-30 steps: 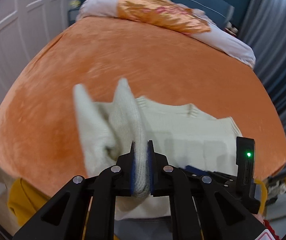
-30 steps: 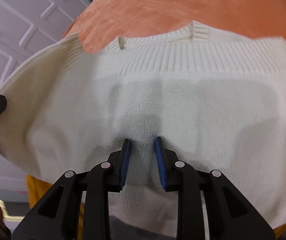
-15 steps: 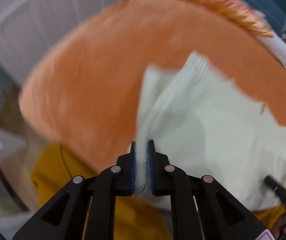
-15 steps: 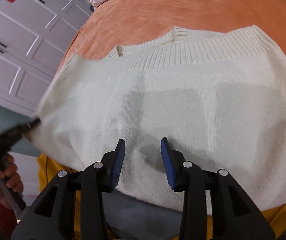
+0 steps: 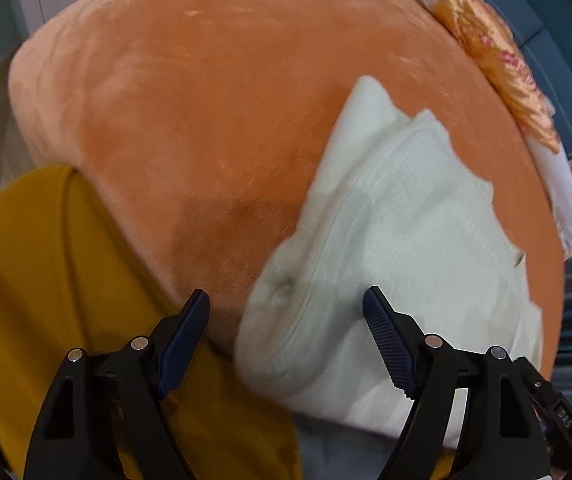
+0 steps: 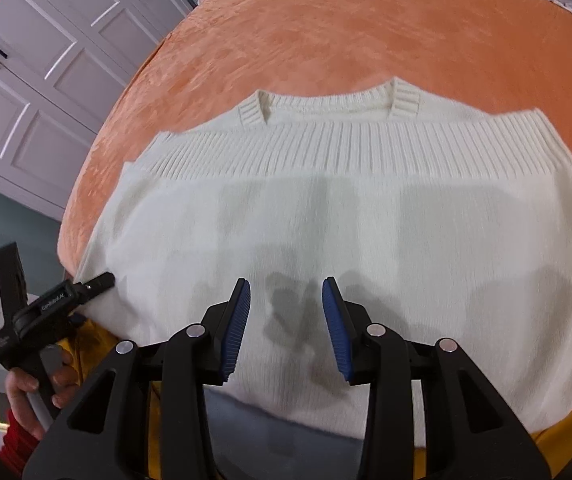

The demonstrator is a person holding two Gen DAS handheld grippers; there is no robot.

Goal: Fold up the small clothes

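A cream knit sweater lies flat on the orange bedspread, ribbed collar away from me and hem near the bed's front edge. In the left wrist view the sweater fills the right half, its side edge folded and bunched. My left gripper hovers over that bunched edge with its jaws opening; the fabric lies below and between the pads, which do not press on it. My right gripper stands partly open just above the sweater's lower middle, with nothing between its fingers.
A mustard-yellow cloth hangs at the bed's front edge. A gold and white pillow lies at the head of the bed. White wardrobe doors stand to the left. A person's hand grips the left tool.
The left gripper, shut on a lifted fold of the sweater before, swung down to the sweater's side and let it go. The right gripper widened slightly and rose a little.
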